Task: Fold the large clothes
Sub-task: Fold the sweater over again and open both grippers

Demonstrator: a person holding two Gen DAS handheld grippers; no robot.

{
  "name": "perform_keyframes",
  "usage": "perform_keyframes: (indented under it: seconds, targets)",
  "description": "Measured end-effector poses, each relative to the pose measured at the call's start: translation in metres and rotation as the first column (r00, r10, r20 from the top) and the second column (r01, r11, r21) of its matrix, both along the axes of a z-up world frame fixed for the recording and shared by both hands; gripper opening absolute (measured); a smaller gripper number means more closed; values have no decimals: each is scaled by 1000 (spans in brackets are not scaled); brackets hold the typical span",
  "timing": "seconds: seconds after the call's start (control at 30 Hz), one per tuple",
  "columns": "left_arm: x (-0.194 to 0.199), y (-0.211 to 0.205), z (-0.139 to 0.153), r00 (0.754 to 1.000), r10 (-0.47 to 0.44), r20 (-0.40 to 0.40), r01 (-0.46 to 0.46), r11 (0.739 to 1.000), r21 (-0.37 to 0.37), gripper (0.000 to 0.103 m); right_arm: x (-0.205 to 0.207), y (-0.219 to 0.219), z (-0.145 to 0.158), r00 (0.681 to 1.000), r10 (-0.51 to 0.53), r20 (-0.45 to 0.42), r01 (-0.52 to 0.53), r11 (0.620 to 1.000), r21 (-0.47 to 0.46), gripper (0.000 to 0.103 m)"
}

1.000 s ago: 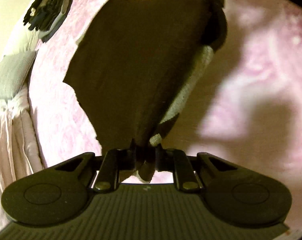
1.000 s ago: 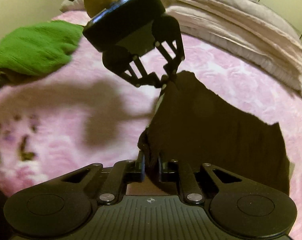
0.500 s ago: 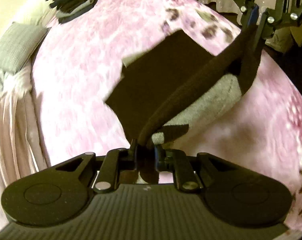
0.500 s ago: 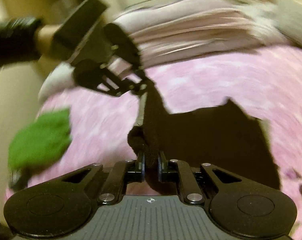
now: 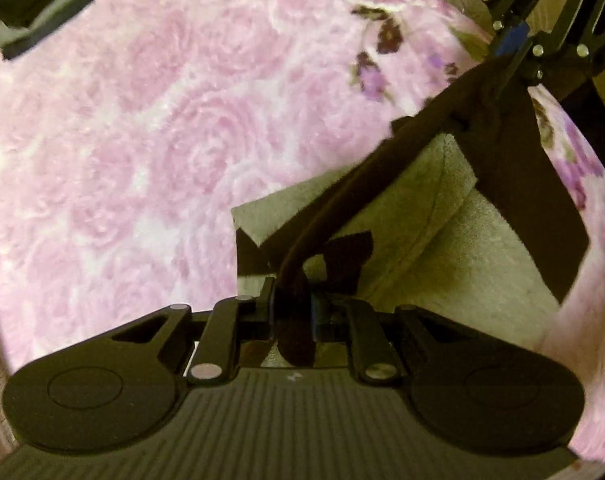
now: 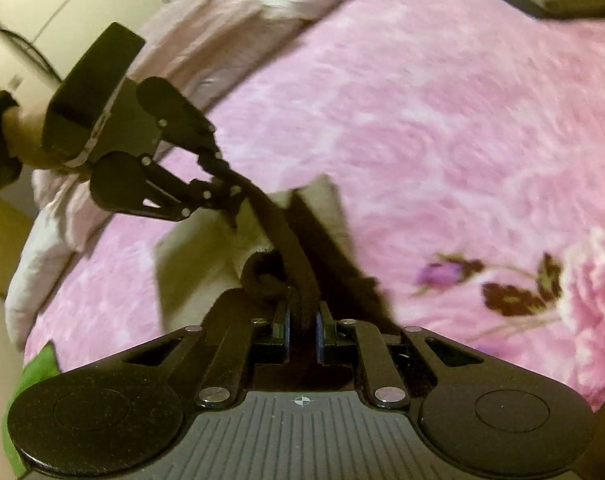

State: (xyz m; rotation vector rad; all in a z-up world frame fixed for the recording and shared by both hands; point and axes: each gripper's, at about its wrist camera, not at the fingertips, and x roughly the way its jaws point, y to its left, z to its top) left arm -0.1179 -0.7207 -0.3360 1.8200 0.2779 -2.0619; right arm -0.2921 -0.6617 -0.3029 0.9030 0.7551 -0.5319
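Left wrist view showed the left gripper (image 5: 292, 312) closed almost fully on a bunched corner of the dark garment (image 5: 518, 184), the cloth pinched between its jaws. From there a taut dark edge ran up and away to the right gripper (image 5: 514, 60), which clamped the far end near the top right. Below that stretched edge the garment hung in layers, its pale grey lining (image 5: 442, 240) facing up and its lower part seeming to rest on the pink bedspread (image 5: 162, 140), which filled everything beyond.

Right wrist view told the same from the other end. The right gripper (image 6: 302, 328) was nearly shut on a thick dark roll of fabric, and the rope-like edge led up to the left gripper (image 6: 226, 196), held by a hand (image 6: 20, 136) at the left border. Pale lining (image 6: 190, 264) showed under the edge. A green cloth (image 6: 34, 372) sat at the near left, and pale bedding (image 6: 206, 32) lay heaped beyond the bedspread.

By my reading, the fold was under way and not finished: the garment looked doubled over, lifted by two corners, and not yet laid flat. It had yet to be set down and smoothed, and probably folded again; how many folds were done could not be told.
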Motion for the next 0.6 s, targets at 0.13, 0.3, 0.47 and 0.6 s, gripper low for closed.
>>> perform_keyframes:
  seconds: [0.13,0.3,0.47,0.6]
  targets:
    - [1,-17,-16,1000,22,-20,-22,999,27,18,-8,-9,-13,999,-36,-32,37,999,26,8]
    - [23,-34,-6,977,196,-89,-198,980,-18,31,-14,-14,-17,990,-74,-124,77,997,23,17]
    - [69,-27,30,888,434,-152,-447,892,-66,28,-10,-4,12,970,-66,-232,45,994,-96,23]
    - [94,2,42,817,546,-185,-556,831,-5,28,3,14,34,983,-29,-182,2,989,-147,23]
